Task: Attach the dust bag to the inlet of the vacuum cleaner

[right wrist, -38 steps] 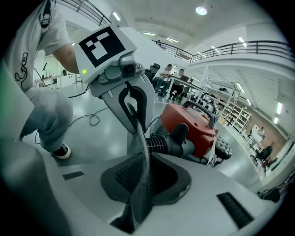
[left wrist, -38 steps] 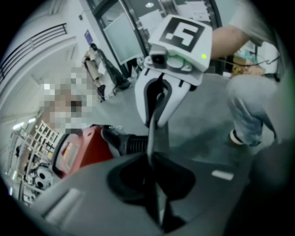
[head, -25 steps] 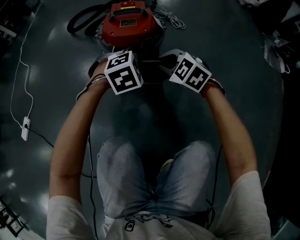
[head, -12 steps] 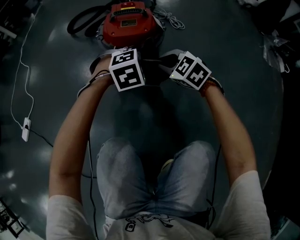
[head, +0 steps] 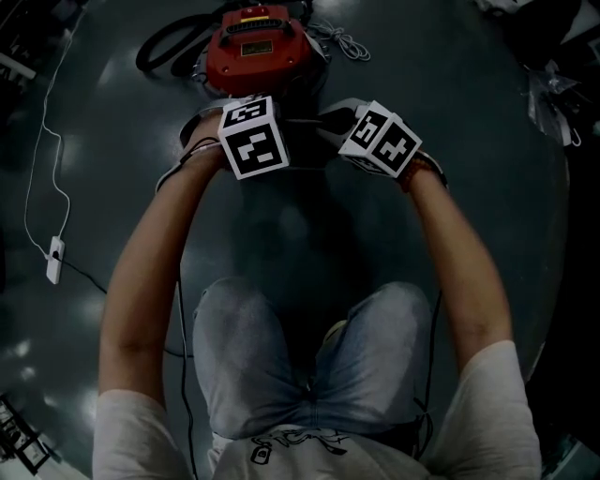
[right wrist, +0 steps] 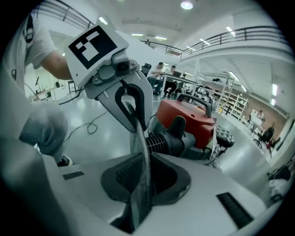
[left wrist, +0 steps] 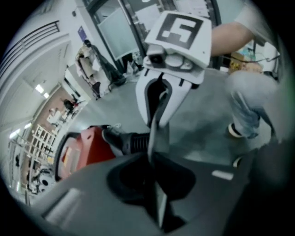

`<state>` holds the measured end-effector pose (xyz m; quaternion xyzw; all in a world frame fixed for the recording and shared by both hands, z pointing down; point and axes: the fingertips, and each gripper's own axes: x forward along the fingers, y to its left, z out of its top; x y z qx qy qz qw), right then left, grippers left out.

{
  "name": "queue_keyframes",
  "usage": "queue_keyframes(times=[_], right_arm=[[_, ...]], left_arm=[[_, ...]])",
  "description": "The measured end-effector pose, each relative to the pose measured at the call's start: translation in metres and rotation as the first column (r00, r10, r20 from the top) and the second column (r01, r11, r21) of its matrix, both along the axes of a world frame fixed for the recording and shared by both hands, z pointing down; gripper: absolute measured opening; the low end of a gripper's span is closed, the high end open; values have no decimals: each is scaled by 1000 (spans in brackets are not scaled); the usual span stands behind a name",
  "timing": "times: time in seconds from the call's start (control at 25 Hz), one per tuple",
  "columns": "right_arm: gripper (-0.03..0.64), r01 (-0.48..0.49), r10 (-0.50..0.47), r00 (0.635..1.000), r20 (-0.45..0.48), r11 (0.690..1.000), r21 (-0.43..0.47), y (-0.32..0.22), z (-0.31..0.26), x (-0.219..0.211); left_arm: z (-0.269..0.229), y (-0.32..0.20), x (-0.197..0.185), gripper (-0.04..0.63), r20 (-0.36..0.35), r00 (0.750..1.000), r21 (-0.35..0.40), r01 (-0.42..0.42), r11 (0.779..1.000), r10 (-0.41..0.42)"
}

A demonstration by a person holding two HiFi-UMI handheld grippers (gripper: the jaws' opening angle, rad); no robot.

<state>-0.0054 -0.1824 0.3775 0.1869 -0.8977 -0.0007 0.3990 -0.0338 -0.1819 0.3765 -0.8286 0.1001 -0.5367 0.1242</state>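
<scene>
Barely shifted: left gripper [left wrist: 154,180], right gripper [right wrist: 142,186], fingers each pinching thin flat woven dust bag [right wrist: 142,151]; red vacuum cleaner [right wrist: 193,117] beyond.

Large open-plan lab or workshop hall, industrial fit-out: polished grey floor [right wrist: 83,115], round ceiling lights [right wrist: 186,5], a railed mezzanine [right wrist: 244,33] running overhead. Metal shelving racks [right wrist: 227,99] stand along one side, with people [right wrist: 166,70] seated in the background. There are glass partitions [left wrist: 113,32], and a loose cable [head: 37,159] and power strip [head: 53,261] on the floor.
</scene>
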Motion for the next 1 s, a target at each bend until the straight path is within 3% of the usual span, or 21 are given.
queue_keyframes(times=[0.08,0.16,0.24,0.32,0.4,0.48,0.64,0.72,0.84,0.92,1.0], right_arm=[[44,-34,36,998,55,999,-36,-1,2,3],[44,-23,24,999,29,1000,-21,-2,3,3],[44,42,-38,995,-89,998,42,-2,1,-1],[44,136,-112,969,-222,986,97,-2,-3,-7],[46,192,-154,947,-283,975,112,-2,-4,-10],[45,168,-142,961,-237,981,94,-3,-2,-8],[44,17,-16,999,-32,1000,14,-9,1,5],[44,-14,14,1000,-8,1000,-2,-10,2,8],[44,37,-29,993,-110,997,66,-11,0,5],[46,123,-91,969,-231,984,129,-11,-2,-1],[46,182,-129,947,-296,970,159,-12,-5,-5]], left_arm=[[-1,-2,5,41,42,999,1,-35,999,35],[-1,-2,6,41,18,999,-11,-28,1000,28],[1,-1,2,40,-65,998,-33,17,999,-20],[4,0,-5,37,-146,986,-66,69,995,-78],[7,1,-8,34,-188,975,-88,99,991,-114],[8,0,-7,34,-171,980,-75,94,993,-105],[1,-9,6,38,-30,1000,-7,1,1000,-1],[-1,-11,10,40,-6,1000,-2,-22,1000,22],[1,-11,7,38,-89,996,-39,24,999,-28],[6,-9,1,34,-160,983,-85,73,994,-86],[9,-9,-3,32,-192,974,-113,98,989,-118]])
